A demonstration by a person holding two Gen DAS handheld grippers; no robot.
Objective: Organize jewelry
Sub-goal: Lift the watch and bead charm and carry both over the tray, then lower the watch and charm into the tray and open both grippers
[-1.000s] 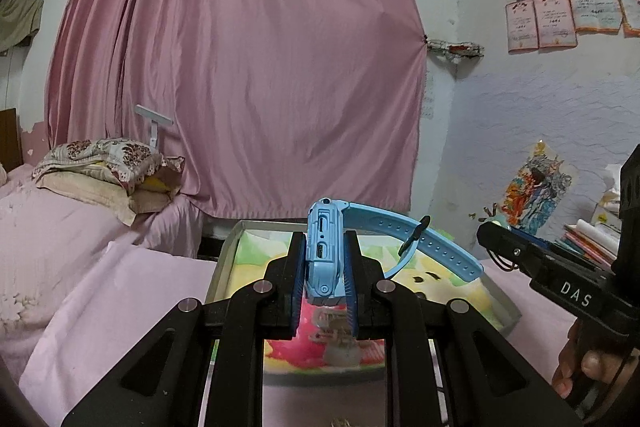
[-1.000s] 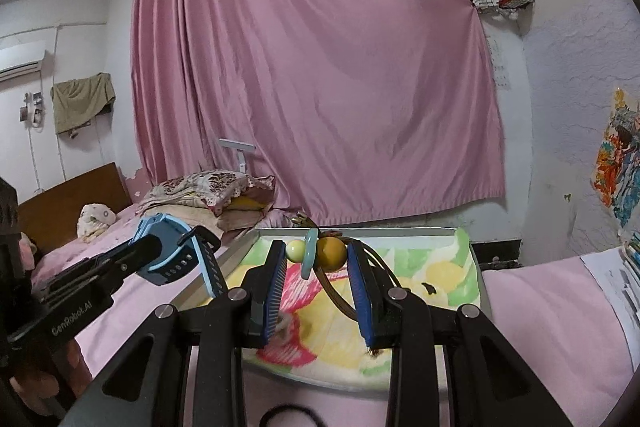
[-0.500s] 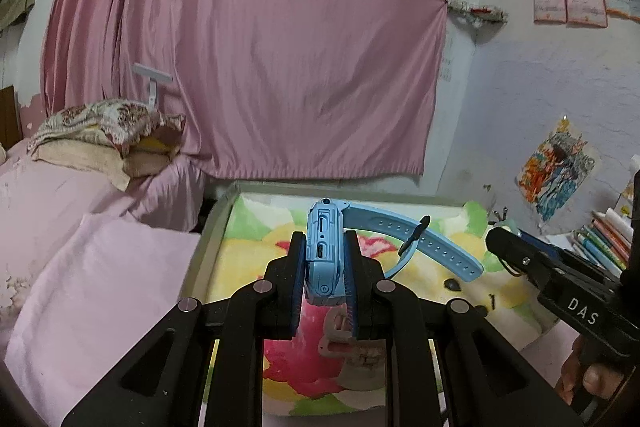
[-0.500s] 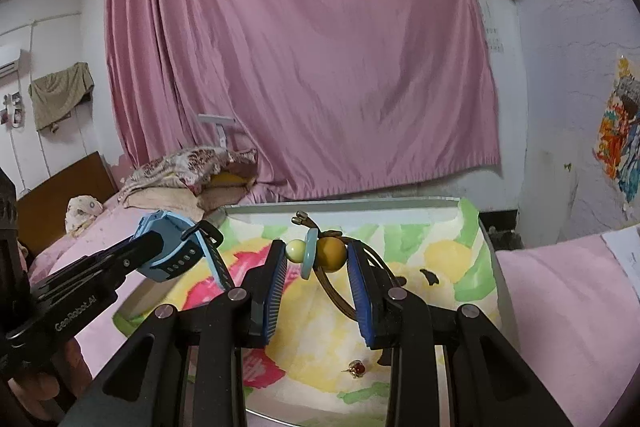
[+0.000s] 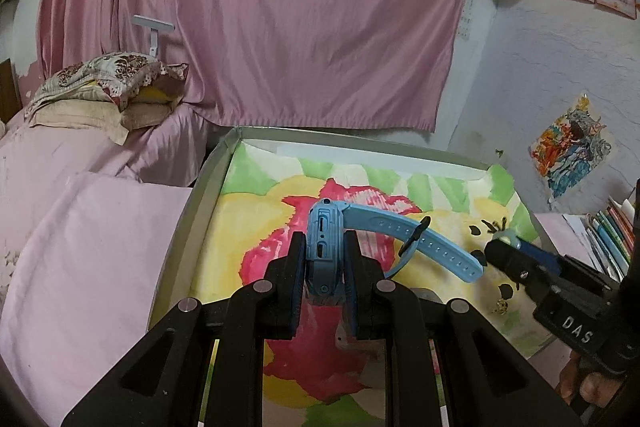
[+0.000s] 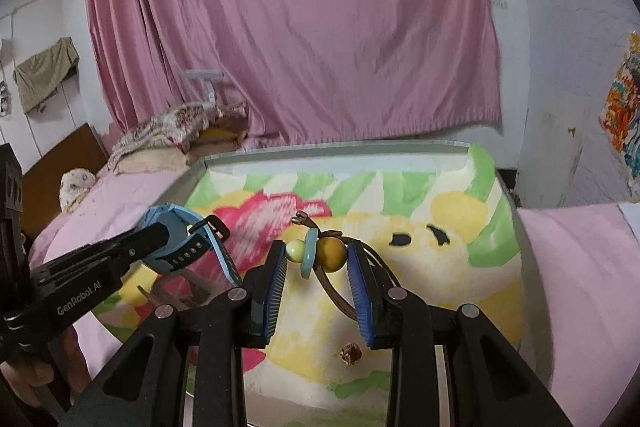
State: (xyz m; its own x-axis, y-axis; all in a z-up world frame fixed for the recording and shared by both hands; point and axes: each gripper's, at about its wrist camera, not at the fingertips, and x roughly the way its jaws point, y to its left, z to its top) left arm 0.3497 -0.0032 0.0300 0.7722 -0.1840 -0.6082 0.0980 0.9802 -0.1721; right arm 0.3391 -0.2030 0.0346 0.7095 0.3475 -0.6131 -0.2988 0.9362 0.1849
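My left gripper (image 5: 325,247) is shut on a light blue watch (image 5: 323,243), its strap (image 5: 424,245) sticking out to the right. It hangs above a shallow tray (image 5: 212,171) lined with a flowered cloth. In the right wrist view the watch (image 6: 176,231) sits at the left in the left gripper (image 6: 152,239). My right gripper (image 6: 316,255) is shut on a bead bracelet (image 6: 320,253) with a pale green bead, a blue disc, an amber bead and a brown cord, held over the tray (image 6: 516,227). A small red and gold piece (image 6: 350,353) lies on the cloth below.
The tray rests on a bed with pink bedding (image 5: 80,247). Pillows (image 5: 104,95) lie at the back left before a pink curtain (image 5: 260,19). Books (image 5: 612,231) stand at the right. The right gripper (image 5: 500,251) shows in the left wrist view.
Both grippers have moved forward and lower over the tray, each still holding its piece. More of the flowered cloth now fills both views.
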